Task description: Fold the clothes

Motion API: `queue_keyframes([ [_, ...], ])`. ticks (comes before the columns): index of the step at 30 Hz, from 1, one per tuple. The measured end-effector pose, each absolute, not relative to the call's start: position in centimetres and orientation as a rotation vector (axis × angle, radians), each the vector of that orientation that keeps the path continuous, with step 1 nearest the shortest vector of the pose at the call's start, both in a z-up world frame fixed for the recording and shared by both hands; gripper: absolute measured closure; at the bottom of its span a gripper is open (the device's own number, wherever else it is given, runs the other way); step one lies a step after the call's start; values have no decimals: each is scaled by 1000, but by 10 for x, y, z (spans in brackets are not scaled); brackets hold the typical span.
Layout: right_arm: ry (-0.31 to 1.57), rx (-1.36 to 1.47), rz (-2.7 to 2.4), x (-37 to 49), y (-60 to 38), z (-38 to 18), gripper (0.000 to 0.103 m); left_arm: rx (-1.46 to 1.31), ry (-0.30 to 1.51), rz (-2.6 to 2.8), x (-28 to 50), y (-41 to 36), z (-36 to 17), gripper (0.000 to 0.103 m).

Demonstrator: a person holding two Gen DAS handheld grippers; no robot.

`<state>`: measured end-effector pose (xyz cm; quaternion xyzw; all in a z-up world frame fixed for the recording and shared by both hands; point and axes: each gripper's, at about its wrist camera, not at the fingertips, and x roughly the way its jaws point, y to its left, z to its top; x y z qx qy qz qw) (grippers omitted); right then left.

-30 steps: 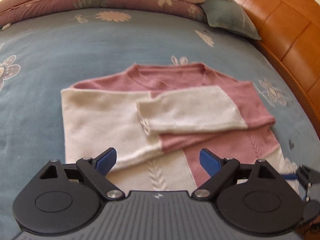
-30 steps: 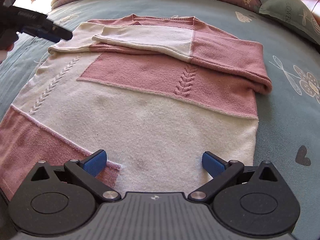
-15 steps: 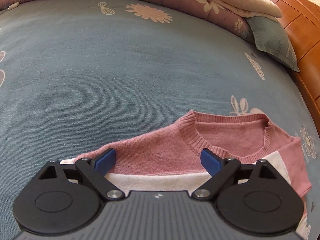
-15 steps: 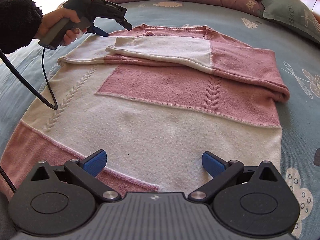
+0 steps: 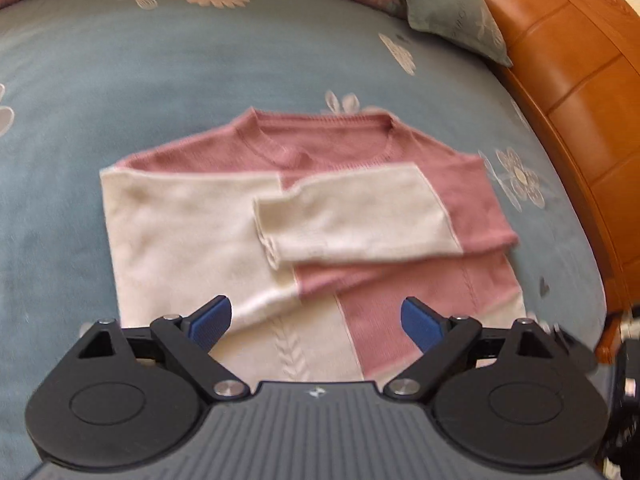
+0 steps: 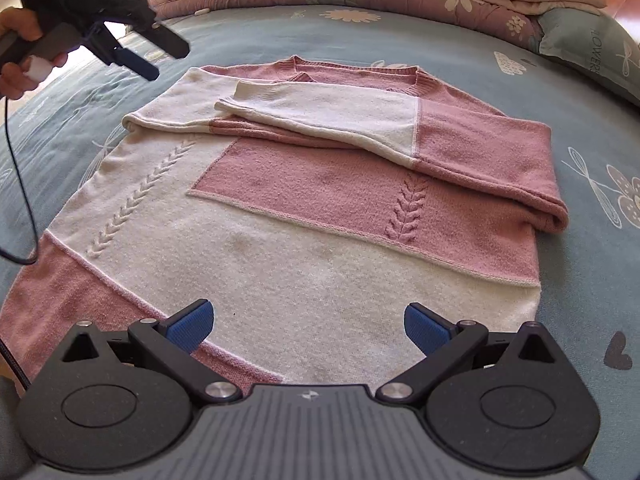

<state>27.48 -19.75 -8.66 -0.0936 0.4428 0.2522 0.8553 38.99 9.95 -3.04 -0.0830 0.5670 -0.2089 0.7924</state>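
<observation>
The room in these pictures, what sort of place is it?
Most likely a home bedroom. A pink and cream knitted sweater lies on a blue flower-printed bedsheet, with a green pillow and a polished orange wooden headboard beside it.

Left tongs (image 5: 316, 322) spread wide, empty, above pink-and-cream sweater (image 5: 224, 240); sleeves folded across chest. Sweater flat on blue floral bed (image 5: 120, 60); wooden headboard (image 5: 580, 100) right.

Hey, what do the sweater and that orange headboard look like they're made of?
Sweater: soft knit, probably wool or acrylic; the ribbed collar, raised leaf-like stitching and fuzzy matte surface show it. Headboard: likely varnished wood, orange-brown and glossy with panel seams, though veneer can't be ruled out.
</observation>
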Motion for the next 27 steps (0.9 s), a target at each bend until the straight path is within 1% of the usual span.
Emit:
queue_keyframes([
  [2,942,-229,545,280,-197,-93,0,-122,1278,-482,359,83,-46,11],
  [5,964,-268,553,284,-196,-106,0,-45,1317,-493,325,65,-75,11],
  [7,944,-268,565,282,-198,-108,0,53,1260,-485,300,53,-88,10],
  [8,934,-265,569,281,-200,-109,0,95,1229,-482,292,48,-90,4],
  [10,920,-269,573,279,-201,-110,0,170,1174,-478,281,39,-93,2],
  [14,918,-274,566,278,-200,-110,0,219,1114,-453,270,34,-97,1],
  [27,917,-260,522,278,-196,-111,0,201,1099,-420,272,29,-99,1],
])
